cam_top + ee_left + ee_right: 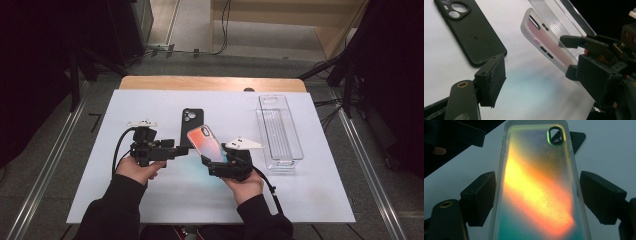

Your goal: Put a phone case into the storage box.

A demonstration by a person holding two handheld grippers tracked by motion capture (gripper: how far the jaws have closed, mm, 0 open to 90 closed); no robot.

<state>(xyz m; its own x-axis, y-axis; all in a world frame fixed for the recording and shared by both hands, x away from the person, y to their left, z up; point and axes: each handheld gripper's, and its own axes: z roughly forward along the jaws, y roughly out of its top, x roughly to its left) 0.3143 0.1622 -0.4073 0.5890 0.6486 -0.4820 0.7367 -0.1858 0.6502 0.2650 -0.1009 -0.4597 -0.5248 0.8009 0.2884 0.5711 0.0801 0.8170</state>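
An iridescent translucent phone case (204, 141) is held tilted above the white table, with my right gripper (216, 159) shut on its lower end. In the right gripper view the case (536, 190) glows orange, yellow and teal between both pads (480, 197), which press on its long edges. A black phone case (191, 125) lies flat on the table behind it, its camera cutout at the far end. My left gripper (183, 149) points right toward the held case. It is open, with only table between its jaws (544, 77). The black case (471, 32) lies beyond its left pad (491, 80).
A clear plastic tray (280, 131) stands at the right of the white table top (150, 200). In the left gripper view it shows as ribbed plastic (554, 17) behind the held case. A wooden table edge (210, 83) runs along the back.
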